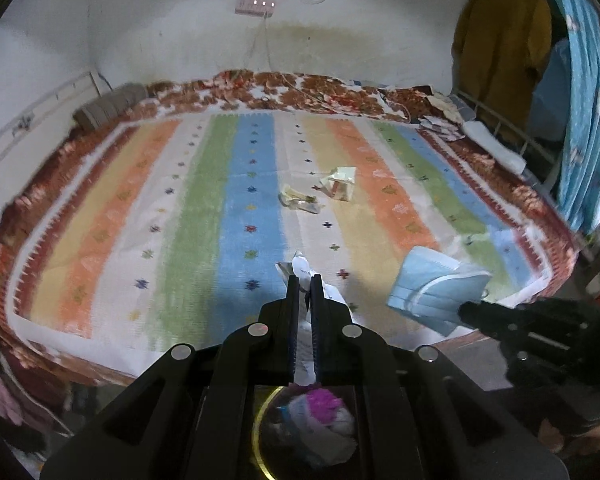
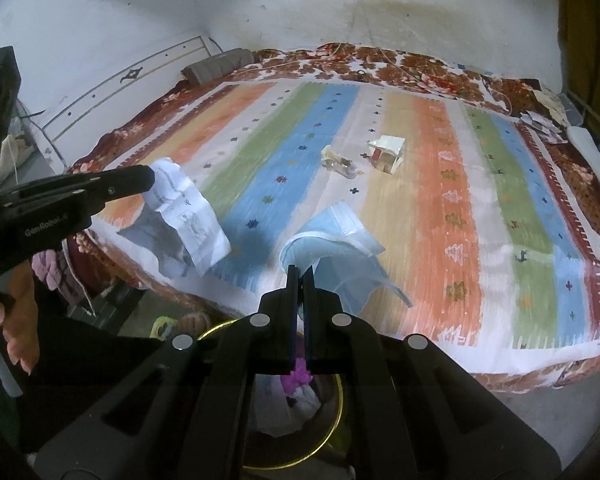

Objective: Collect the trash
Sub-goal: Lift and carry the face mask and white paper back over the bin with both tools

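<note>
My left gripper (image 1: 305,278) is shut on a white printed paper (image 1: 300,266), which hangs from its jaws in the right wrist view (image 2: 192,216). My right gripper (image 2: 300,270) is shut on a light blue face mask (image 2: 332,232), seen from the side in the left wrist view (image 1: 436,292). Both are held over the near edge of the striped bed cover (image 1: 180,208). Below both grippers stands a gold-rimmed bin (image 2: 332,432) with pink and white trash (image 1: 320,420) inside. A crumpled wrapper (image 1: 300,202) and a small folded carton (image 1: 340,182) lie mid-bed.
A grey pillow (image 1: 108,108) sits at the bed's far left. Papers and cloth (image 1: 440,120) lie at the far right corner beside a metal rail (image 1: 512,136). Blue curtain (image 1: 580,100) hangs at right. A hand (image 2: 16,312) grips the left tool. Slippers (image 2: 180,324) lie on the floor.
</note>
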Demonstrator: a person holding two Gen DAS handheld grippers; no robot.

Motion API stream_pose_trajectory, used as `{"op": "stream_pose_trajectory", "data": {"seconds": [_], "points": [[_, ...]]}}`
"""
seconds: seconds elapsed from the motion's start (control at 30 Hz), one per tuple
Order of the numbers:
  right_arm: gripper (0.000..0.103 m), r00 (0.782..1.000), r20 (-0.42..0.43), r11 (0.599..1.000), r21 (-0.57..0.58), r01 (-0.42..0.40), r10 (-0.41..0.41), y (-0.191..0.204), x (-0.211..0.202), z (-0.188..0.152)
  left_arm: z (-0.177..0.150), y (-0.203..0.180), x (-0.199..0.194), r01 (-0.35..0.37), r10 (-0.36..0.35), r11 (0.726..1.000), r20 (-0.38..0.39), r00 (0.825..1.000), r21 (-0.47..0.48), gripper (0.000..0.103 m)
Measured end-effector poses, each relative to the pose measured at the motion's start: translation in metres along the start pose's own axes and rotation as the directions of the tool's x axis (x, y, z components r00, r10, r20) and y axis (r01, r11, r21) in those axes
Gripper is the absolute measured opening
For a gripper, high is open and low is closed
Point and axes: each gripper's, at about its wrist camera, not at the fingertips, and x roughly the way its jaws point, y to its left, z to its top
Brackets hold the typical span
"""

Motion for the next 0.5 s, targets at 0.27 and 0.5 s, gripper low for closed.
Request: {"op": "stream_pose_trajectory", "data": {"seconds": [0.27,0.5], "points": [[0.001,1.000,-0.019,1.000,-0.023,-0.011,0.011,0.015,-0.007,-0.029,-0.029,-0.013,-0.008,-0.008,0.009,0.999,-0.010,1.000,0.053,0.005],[0.001,0.998,-0.054,0.999,-0.029,-0.023,0.021,0.027,-0.007,-0.056,-0.060,-0.017,-0.011,0.024,-0.023,0.999,-0.049,0.999,0.021,0.005]]}}
